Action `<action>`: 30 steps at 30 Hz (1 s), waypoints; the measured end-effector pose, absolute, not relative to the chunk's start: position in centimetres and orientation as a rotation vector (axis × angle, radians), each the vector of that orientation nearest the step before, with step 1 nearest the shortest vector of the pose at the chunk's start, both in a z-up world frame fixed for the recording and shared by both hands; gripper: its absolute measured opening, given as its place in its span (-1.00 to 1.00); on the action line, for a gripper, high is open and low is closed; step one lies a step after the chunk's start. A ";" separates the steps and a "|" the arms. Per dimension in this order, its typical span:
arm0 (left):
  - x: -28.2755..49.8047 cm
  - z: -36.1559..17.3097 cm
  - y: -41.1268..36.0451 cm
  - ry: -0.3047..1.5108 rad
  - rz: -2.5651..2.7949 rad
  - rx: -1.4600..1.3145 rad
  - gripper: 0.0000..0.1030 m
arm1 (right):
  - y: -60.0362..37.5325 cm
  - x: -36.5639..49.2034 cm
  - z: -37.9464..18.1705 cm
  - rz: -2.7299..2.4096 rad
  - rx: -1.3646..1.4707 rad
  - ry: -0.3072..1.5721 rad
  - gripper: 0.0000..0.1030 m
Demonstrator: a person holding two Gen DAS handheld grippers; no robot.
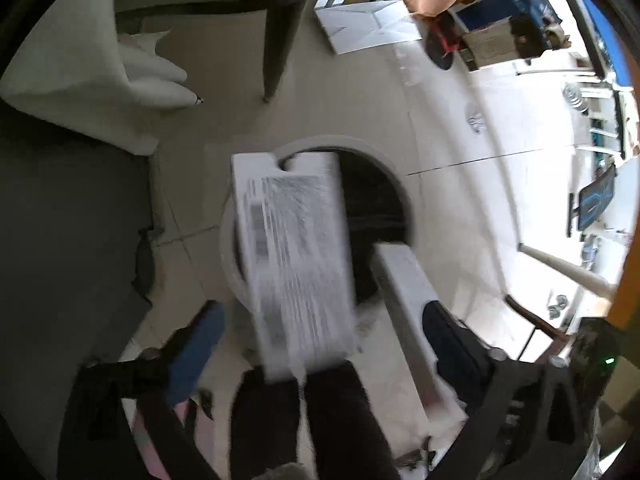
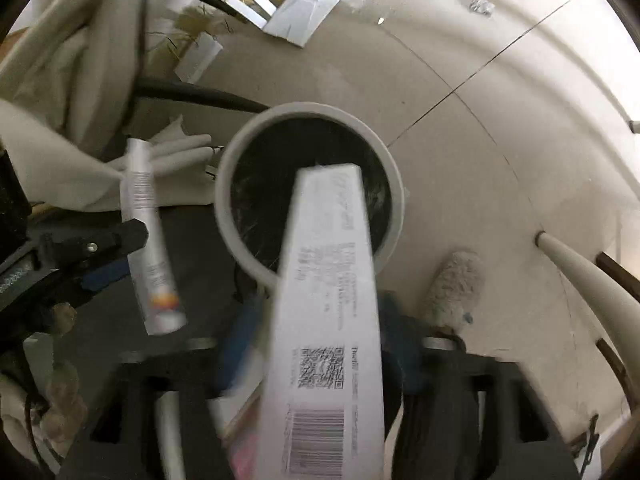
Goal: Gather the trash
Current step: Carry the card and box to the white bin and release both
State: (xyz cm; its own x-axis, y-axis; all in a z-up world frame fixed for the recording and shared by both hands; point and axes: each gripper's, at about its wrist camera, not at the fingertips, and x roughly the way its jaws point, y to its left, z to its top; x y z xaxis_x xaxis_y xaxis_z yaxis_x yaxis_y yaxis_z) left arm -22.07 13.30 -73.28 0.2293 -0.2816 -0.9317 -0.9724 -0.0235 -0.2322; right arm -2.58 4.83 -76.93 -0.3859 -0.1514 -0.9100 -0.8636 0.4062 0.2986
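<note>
Two white cartons are held out over a round bin, one in each hand-held gripper. In the left wrist view, the left gripper [image 1: 304, 376] is closed on the near end of a flat white carton [image 1: 294, 256] printed with grey text and a barcode strip; the carton is blurred and reaches up across the near rim of the white bin [image 1: 230, 256], whose dark inside shows to the right of it. To the right in the same view, the second carton [image 1: 408, 296] is seen edge-on, its far end near the bin's mouth, with the right gripper [image 1: 460, 344] around its near end.

In the right wrist view, the right gripper [image 2: 320, 364] is clamped on a long white carton [image 2: 328, 304] bearing a QR code and a barcode; blue fingers [image 2: 240, 340] show on both sides of it. Its far end lies over the dark opening of the bin [image 2: 396, 184]. To the left, the other carton [image 2: 150, 236] is seen from its narrow side, pinched by the left gripper [image 2: 120, 248], beside the bin and not over its mouth in this view.

The bin stands on a pale tiled floor [image 2: 480, 92]. More flattened white cardboard [image 2: 308, 4] lies on the floor farther off, and a pale cloth [image 2: 60, 152] hangs at the left.
</note>
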 end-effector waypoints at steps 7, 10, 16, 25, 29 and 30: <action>-22.8 -71.5 11.6 1.327 1.046 -1.244 0.97 | 5.5 -2.5 -76.9 1.024 -1.017 1.626 0.90; -23.1 -70.0 10.4 1.366 1.096 -1.157 0.97 | 6.3 -1.7 -75.9 1.016 -1.054 1.574 0.90; -24.0 -66.4 8.7 1.373 1.139 -1.120 0.97 | 6.7 -1.6 -72.8 0.997 -1.078 1.506 0.90; -23.8 -58.2 5.9 1.326 1.138 -1.095 0.97 | 5.1 -1.4 -63.4 1.028 -1.045 1.453 0.90; -24.1 -54.0 4.7 1.315 1.132 -1.080 0.97 | 4.5 -1.5 -57.7 1.059 -1.017 1.424 0.90; -24.2 -53.0 4.4 1.315 1.133 -1.078 0.97 | 4.4 -1.6 -56.7 1.063 -1.011 1.417 0.90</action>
